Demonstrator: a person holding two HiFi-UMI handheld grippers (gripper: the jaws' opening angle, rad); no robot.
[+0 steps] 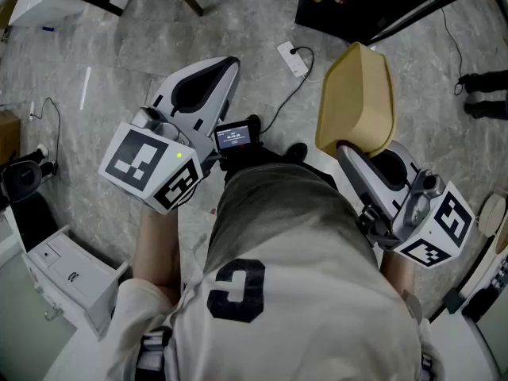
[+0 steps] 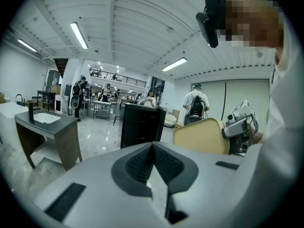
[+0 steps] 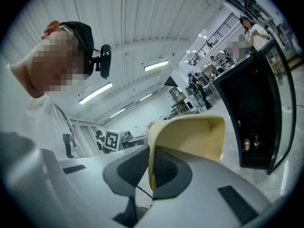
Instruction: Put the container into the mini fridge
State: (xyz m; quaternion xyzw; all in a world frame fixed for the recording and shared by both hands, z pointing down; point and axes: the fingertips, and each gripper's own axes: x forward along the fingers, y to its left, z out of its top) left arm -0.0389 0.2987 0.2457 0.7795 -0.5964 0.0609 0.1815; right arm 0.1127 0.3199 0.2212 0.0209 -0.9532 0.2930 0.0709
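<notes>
The tan plastic container [image 1: 357,101] hangs over the floor with my right gripper [image 1: 344,149] shut on its wall. In the right gripper view the container [image 3: 190,137] rises from between the jaws of that gripper [image 3: 150,156], its hollow side facing out. My left gripper [image 1: 228,64] is held up at the left, shut, with nothing between its ribbed pads [image 2: 142,163]. It points past the container [image 2: 199,136]. The black mini fridge [image 1: 349,6] stands ahead on the floor, with small bottles [image 3: 251,144] showing inside the fridge [image 3: 254,108].
A white power strip [image 1: 292,58] and its black cable lie on the grey stone floor between me and the fridge. A white cabinet [image 1: 71,272] stands at my lower left. A grey desk [image 2: 47,127] and several people are farther off in the hall.
</notes>
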